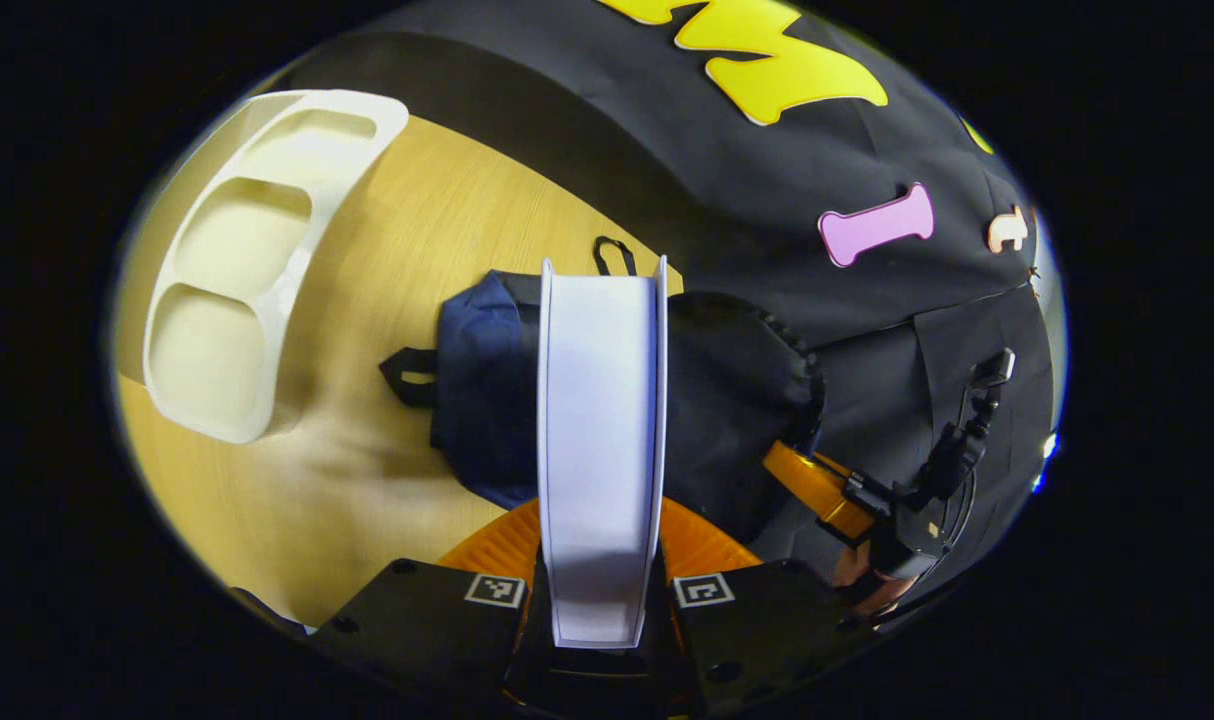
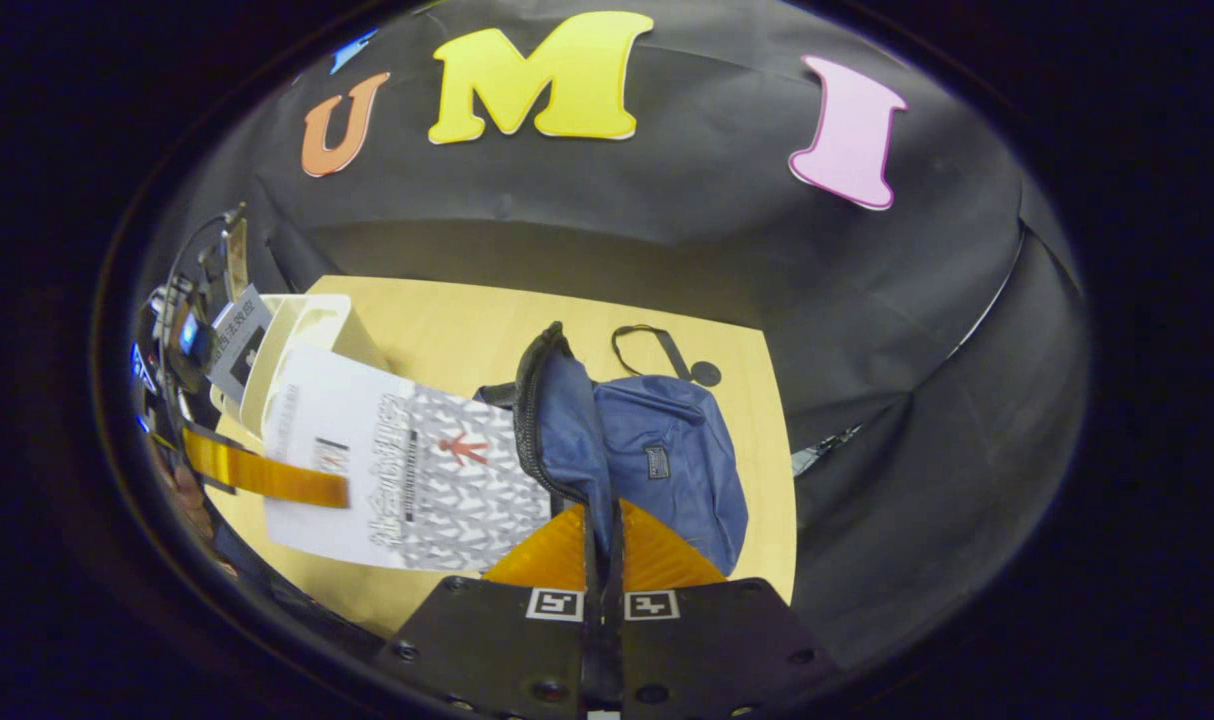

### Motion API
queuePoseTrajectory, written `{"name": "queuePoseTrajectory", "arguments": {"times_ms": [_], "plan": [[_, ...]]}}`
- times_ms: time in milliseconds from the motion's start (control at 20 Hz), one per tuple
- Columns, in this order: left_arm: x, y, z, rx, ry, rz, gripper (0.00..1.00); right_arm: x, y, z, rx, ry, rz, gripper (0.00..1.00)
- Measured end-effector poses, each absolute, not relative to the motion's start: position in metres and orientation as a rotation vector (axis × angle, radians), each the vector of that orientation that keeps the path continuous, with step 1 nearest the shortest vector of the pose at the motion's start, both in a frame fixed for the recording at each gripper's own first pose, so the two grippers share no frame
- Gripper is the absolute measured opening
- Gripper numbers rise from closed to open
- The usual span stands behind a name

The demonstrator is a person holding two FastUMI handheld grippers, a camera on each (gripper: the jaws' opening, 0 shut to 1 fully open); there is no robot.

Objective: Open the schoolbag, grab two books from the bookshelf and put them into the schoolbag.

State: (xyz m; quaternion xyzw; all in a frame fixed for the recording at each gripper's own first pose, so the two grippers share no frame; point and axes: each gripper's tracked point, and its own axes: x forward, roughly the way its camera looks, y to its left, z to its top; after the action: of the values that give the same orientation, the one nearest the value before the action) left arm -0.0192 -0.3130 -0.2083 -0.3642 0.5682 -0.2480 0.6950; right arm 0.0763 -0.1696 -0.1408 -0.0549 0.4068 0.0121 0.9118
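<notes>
Schoolbag (image 2: 657,460) lies on the wooden surface (image 2: 447,320); right claw (image 2: 604,530) is clamped on its open zipper rim. Left claw (image 1: 601,560) grips a book (image 1: 601,440) edge-on, just beside the bag's mouth. White bookshelf (image 1: 237,270) stands nearby.

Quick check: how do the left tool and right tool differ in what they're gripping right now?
The left tool is shut on a book, jaws spread by its thickness; the right tool is shut on the thin zipper rim of the schoolbag, jaws almost together. The left tool holds the book beside the bag's mouth, while the right tool holds that rim raised. Both grip something over the table.
</notes>
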Motion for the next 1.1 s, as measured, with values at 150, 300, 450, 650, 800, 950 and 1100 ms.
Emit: {"name": "queuePoseTrajectory", "arguments": {"times_ms": [150, 300, 450, 650, 800, 950, 1100], "plan": [[-0.010, -0.328, -0.231, -0.882, 1.263, -0.566, 0.40, 0.075, -0.164, -0.137, -0.126, 0.836, 0.039, 0.00], [-0.001, -0.345, -0.250, -0.945, 1.275, -0.577, 0.40, 0.075, -0.159, -0.133, -0.139, 0.833, 0.047, 0.00], [0.004, -0.363, -0.258, -0.971, 1.255, -0.630, 0.40, 0.077, -0.154, -0.130, -0.144, 0.828, 0.050, 0.00], [0.013, -0.391, -0.271, -0.985, 1.192, -0.697, 0.40, 0.078, -0.139, -0.134, -0.142, 0.832, 0.062, 0.00], [0.017, -0.409, -0.281, -1.033, 1.173, -0.723, 0.40, 0.079, -0.129, -0.131, -0.165, 0.828, 0.072, 0.00], [0.020, -0.420, -0.291, -1.090, 1.180, -0.722, 0.40, 0.079, -0.128, -0.133, -0.178, 0.833, 0.073, 0.00], [0.023, -0.423, -0.298, -1.145, 1.211, -0.704, 0.40, 0.080, -0.129, -0.133, -0.184, 0.836, 0.069, 0.03]]}}
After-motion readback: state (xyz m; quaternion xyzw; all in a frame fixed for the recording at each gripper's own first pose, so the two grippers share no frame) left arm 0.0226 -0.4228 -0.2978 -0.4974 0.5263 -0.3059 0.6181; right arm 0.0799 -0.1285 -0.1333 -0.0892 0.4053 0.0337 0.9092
